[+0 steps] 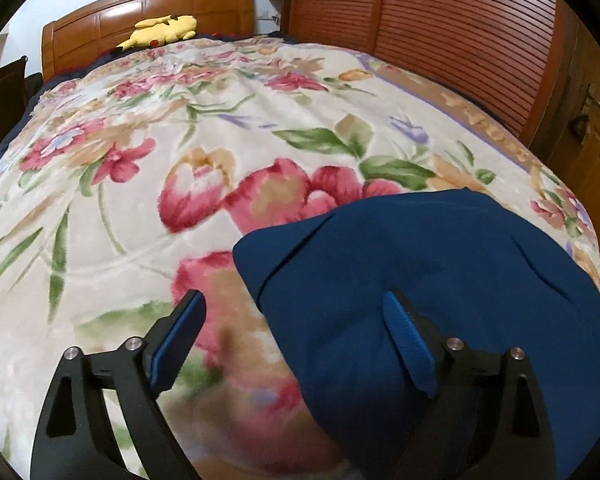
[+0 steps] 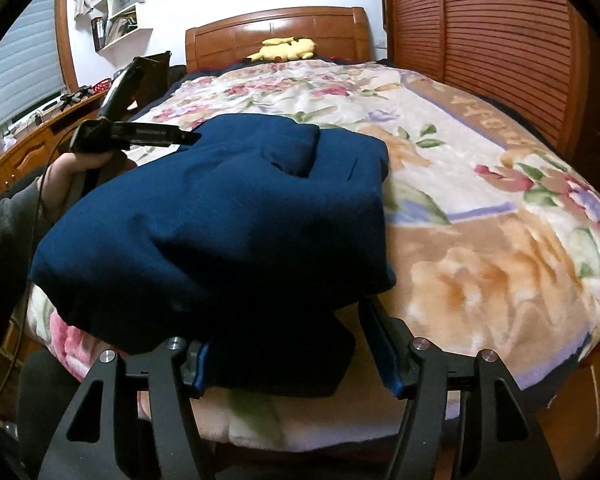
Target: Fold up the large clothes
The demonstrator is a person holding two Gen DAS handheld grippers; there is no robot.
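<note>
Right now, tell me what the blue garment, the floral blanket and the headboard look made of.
Blue garment: thick matte knit, perhaps fleece or sweatshirt cotton; soft rounded folds, no sheen.
Floral blanket: plush, probably synthetic fleece; fuzzy pile blurs the printed flowers.
Headboard: reddish-brown wood with glossy varnish; lamp glare on its panels.

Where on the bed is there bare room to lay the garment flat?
Free: floral blanket between the navy garment and the yellow plush by the headboard. Crowded: the near edge, where the garment bunches at both open grippers, left gripper, right gripper.

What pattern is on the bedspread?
Floral: pink, orange and green on cream bedspread. Left wrist view shows it best.
</note>
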